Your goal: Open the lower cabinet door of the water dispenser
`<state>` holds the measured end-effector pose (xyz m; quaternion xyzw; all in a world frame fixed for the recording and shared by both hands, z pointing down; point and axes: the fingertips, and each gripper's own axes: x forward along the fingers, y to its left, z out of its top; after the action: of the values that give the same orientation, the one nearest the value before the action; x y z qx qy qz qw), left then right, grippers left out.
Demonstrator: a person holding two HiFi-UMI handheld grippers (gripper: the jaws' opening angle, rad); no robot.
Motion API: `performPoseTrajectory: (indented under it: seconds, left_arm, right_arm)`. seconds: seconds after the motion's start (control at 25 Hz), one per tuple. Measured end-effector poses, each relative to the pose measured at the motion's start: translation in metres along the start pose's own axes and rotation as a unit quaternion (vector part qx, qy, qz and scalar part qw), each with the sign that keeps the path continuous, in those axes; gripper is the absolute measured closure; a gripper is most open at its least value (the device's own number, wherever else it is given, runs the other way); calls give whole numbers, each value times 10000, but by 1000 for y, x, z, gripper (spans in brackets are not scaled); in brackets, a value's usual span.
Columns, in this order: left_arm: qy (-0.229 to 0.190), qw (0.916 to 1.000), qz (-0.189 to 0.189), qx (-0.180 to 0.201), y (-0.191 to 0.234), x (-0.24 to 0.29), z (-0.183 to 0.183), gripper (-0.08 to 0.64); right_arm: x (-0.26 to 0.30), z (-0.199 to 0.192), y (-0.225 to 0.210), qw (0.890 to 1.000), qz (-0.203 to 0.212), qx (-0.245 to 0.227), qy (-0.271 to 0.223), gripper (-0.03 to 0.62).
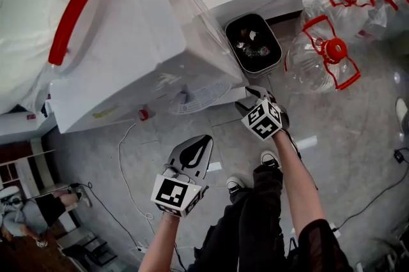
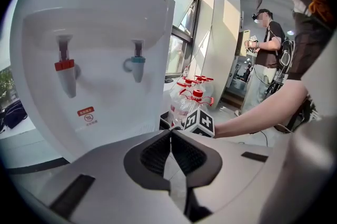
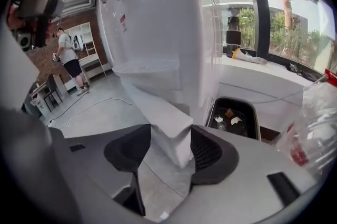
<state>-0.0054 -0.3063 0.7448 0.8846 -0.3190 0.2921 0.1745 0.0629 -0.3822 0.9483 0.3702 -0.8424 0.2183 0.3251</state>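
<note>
Water dispenser (image 1: 128, 41): white, upright on the floor, long axis vertical. Front facing the left gripper view, red tap (image 2: 64, 66) and blue tap (image 2: 138, 60) side by side.

Lower cabinet door (image 3: 164, 125): low on the dispenser front, below the taps. Upright panel, apparently swung out from the body. Free vertical edge pointing at the right gripper (image 3: 170, 129), top edge running back toward the cabinet. Hard to pick out in head view.

Right gripper: at the dispenser's lower corner in head view, angled down. Jaws wide apart, straddling the door's free edge. Edge filling most of the gap, close to both pads. Can't confirm the pads pressing on it.

Left gripper (image 2: 170, 132): over bare floor in front of the dispenser, clear of it, also angled down. Jaws closed, tips together, nothing between.

Nearby: black bin (image 1: 254, 44) just beside the dispenser's side, clear water bottles (image 1: 326, 53) with red caps beyond it.
</note>
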Motion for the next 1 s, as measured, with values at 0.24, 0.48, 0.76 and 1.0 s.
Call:
performPoseTrajectory:
  seconds: [0.24, 0.48, 0.76, 1.0]
  left_arm:
    - [74, 10000, -15, -22, -10, -22, -13, 540]
    - [120, 9999, 75, -45, -20, -55, -36, 540]
    - [113, 9994, 281, -166, -23, -109, -69, 540]
    - [114, 9974, 596, -383, -14, -153, -100, 540]
  right_arm:
    - [-25, -34, 38, 9995, 147, 135, 259, 380]
    - [-42, -62, 96, 9983, 343, 231, 405, 410]
    - [-49, -83, 178, 9948, 774, 116, 646, 423]
    - [-40, -89, 252, 9869, 1362, -264, 828, 454]
